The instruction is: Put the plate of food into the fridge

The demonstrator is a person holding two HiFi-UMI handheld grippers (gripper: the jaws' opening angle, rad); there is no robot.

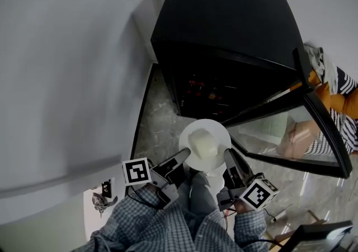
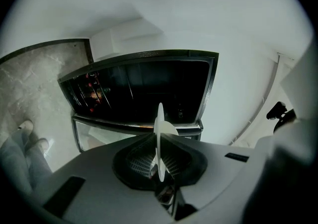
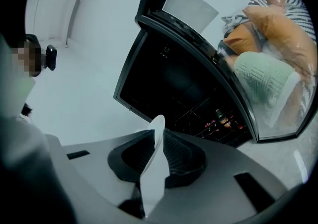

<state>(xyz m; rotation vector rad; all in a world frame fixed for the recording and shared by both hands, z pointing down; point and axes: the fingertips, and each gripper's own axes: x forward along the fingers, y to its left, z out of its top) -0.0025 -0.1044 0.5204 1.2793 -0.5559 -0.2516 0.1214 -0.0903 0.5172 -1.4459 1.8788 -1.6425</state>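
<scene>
far ahead, the black fridge stands with its glass door swung open to the right. the white plate of pale food hangs just before the opening, not yet inside, left claw and right claw each clenched on its rim.

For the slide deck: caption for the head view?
Left gripper and right gripper hold the plate of food before the open fridge.
</scene>
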